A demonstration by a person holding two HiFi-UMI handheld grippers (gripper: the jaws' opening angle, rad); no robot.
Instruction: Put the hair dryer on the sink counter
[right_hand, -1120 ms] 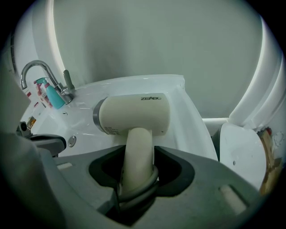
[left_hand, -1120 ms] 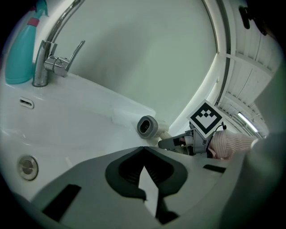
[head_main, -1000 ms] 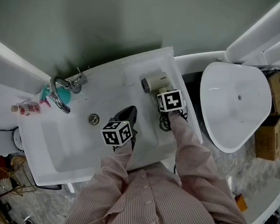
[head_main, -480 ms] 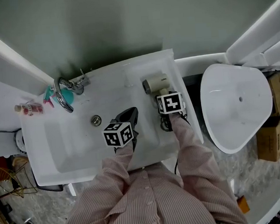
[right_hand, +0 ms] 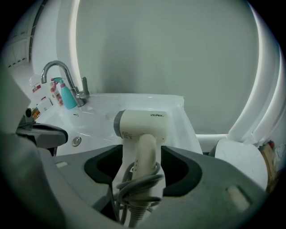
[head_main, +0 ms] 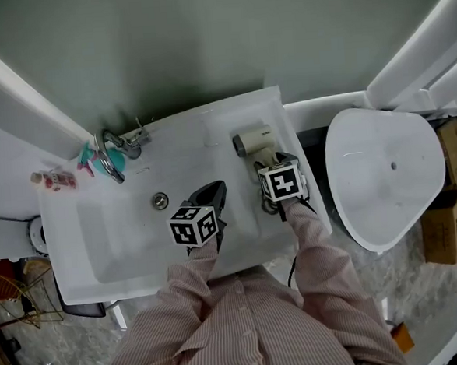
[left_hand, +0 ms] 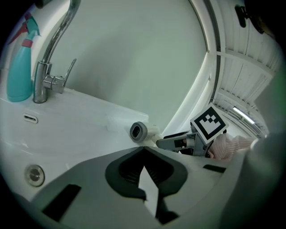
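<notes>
The cream hair dryer (head_main: 254, 139) lies on the right side of the white sink counter (head_main: 289, 127), with its nozzle toward the basin and its cord wound round the handle. My right gripper (head_main: 268, 164) is open. Its jaws stand on either side of the hair dryer's (right_hand: 143, 126) handle without pressing on it, and the right gripper (right_hand: 139, 154) shows gaps on both sides. Over the basin's front part my left gripper (head_main: 212, 191) is shut and holds nothing. From the left gripper (left_hand: 144, 151) view the hair dryer's (left_hand: 139, 131) nozzle shows ahead.
A chrome faucet (head_main: 112, 164) and a teal spray bottle (head_main: 94, 156) stand at the counter's left back corner. The drain (head_main: 160, 200) sits mid-basin. A white tub (head_main: 380, 171) is to the right of the counter, with cardboard boxes (head_main: 447, 209) beyond it.
My right gripper has drawn back a little along the handle toward the person. The hair dryer stays lying on the counter. The left gripper has hardly moved.
</notes>
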